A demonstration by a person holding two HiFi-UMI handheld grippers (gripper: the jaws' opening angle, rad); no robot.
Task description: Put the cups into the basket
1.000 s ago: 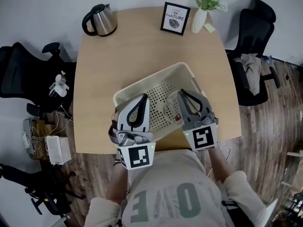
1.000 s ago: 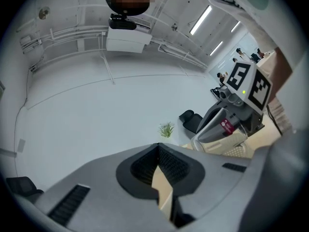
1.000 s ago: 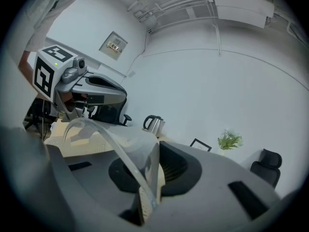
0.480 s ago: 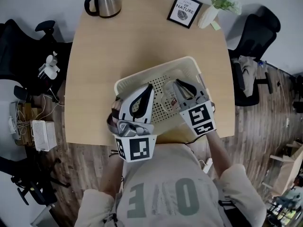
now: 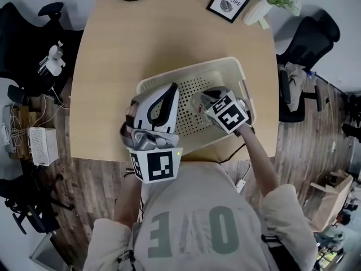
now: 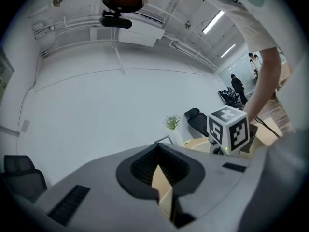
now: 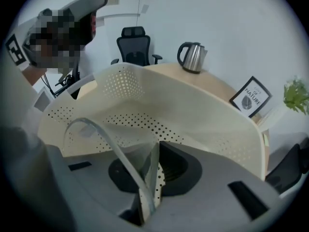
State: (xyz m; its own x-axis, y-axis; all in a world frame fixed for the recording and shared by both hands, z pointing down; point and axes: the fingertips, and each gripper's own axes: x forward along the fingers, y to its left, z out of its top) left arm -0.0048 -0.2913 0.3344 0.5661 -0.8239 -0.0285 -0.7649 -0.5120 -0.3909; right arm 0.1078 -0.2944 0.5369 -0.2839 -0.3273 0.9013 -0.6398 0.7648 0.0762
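Observation:
My right gripper (image 5: pixel 206 101) points steeply down into the cream perforated basket (image 5: pixel 237 75), its marker cube on top. It is shut on the rim of a clear plastic cup (image 7: pixel 108 137), whose thin wall is pinched between the jaws of the right gripper (image 7: pixel 153 178). The cup (image 5: pixel 197 107) hangs inside the basket (image 7: pixel 203 117), just above its dotted floor. My left gripper (image 5: pixel 159 109) lies level over the basket's near left corner. Seen from the left gripper (image 6: pixel 161 187), its jaws stand together with nothing between them.
The basket sits at the near edge of a tan table (image 5: pixel 141 44). At the far end stand a steel kettle (image 7: pixel 191 57), a framed leaf print (image 7: pixel 251 100) and a potted plant (image 7: pixel 297 93). Black office chairs (image 5: pixel 307 44) flank the table.
My right gripper has tipped downward and sunk into the basket with the cup. The left gripper has drifted slightly left and lower. The head view has shifted.

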